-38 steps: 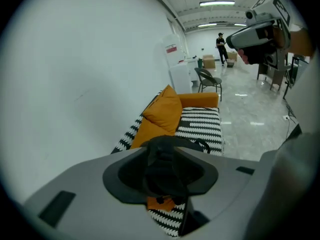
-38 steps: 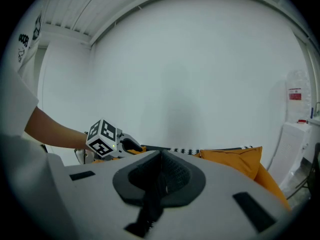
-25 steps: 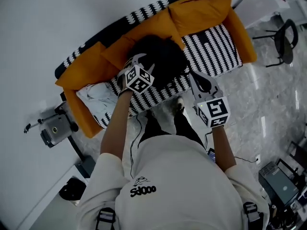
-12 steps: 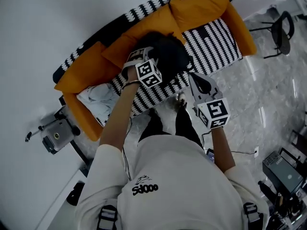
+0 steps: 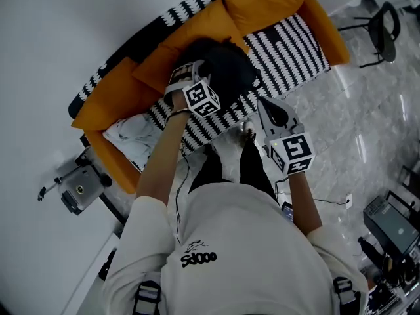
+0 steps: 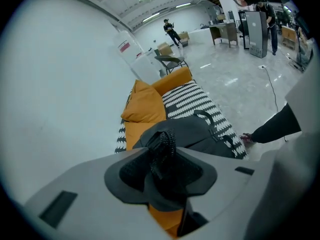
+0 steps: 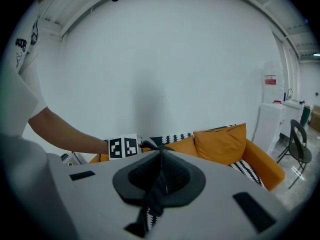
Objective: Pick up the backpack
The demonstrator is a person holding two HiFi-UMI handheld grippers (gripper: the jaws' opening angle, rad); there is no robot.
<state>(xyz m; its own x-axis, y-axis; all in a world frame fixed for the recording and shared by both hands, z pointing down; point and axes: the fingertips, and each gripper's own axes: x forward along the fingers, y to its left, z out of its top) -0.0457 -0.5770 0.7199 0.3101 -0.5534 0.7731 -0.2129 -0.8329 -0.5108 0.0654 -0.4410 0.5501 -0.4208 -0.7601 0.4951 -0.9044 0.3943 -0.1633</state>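
A black backpack point(image 5: 226, 67) lies on the striped seat of an orange sofa point(image 5: 118, 87); it also shows in the left gripper view point(image 6: 205, 134). My left gripper point(image 5: 186, 73) is over the backpack's upper left part, pointing down at it. Its jaws have just been closing. A black woven strap point(image 6: 162, 144) stands between them, with dark gaps still on both sides. My right gripper point(image 5: 268, 105) hangs in front of the sofa's edge, right of the backpack, jaws together with nothing in them point(image 7: 160, 171).
A white bundle point(image 5: 131, 133) lies on the sofa's left end. A dark chair point(image 5: 387, 35) stands at the far right. A grey device point(image 5: 75, 189) sits on the floor at left, and equipment cases point(image 5: 394, 222) at lower right. The person's legs point(image 5: 230, 166) stand against the sofa front.
The left gripper has moved down onto the backpack's upper left part and rolled; its jaws have narrowed. The right gripper has sunk a little in front of the sofa.
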